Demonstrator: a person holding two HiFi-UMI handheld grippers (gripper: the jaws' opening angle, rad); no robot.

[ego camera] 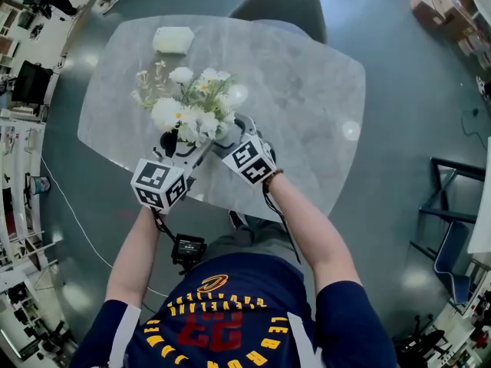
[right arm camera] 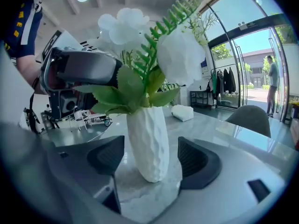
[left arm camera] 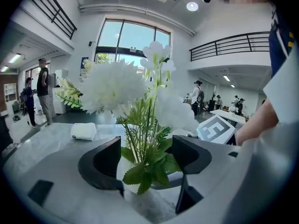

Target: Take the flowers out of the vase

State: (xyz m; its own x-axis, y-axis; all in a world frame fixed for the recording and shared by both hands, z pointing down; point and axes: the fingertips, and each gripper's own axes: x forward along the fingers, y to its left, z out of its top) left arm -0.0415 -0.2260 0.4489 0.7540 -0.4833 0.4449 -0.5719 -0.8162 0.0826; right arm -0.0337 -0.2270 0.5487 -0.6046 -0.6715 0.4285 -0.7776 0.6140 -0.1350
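A bunch of white flowers (ego camera: pixel 192 106) with green leaves stands in a white textured vase (right arm camera: pixel 149 143) near the front of the marble table (ego camera: pixel 307 90). From the left, my left gripper (left arm camera: pixel 145 160) stands open, its jaws on either side of the leafy stems (left arm camera: pixel 147 164) at the vase's mouth without touching them. My right gripper (right arm camera: pixel 152 160) is open too. Its jaws flank the vase's body with a gap on each side. In the head view the blooms hide the vase, and the marker cubes (ego camera: pixel 159 184) of both grippers sit just in front of it.
A white folded cloth (ego camera: pixel 173 40) lies at the table's far edge. A grey chair (ego camera: pixel 280 2) stands behind the table. The front table edge is just under my hands. People stand far off in the hall.
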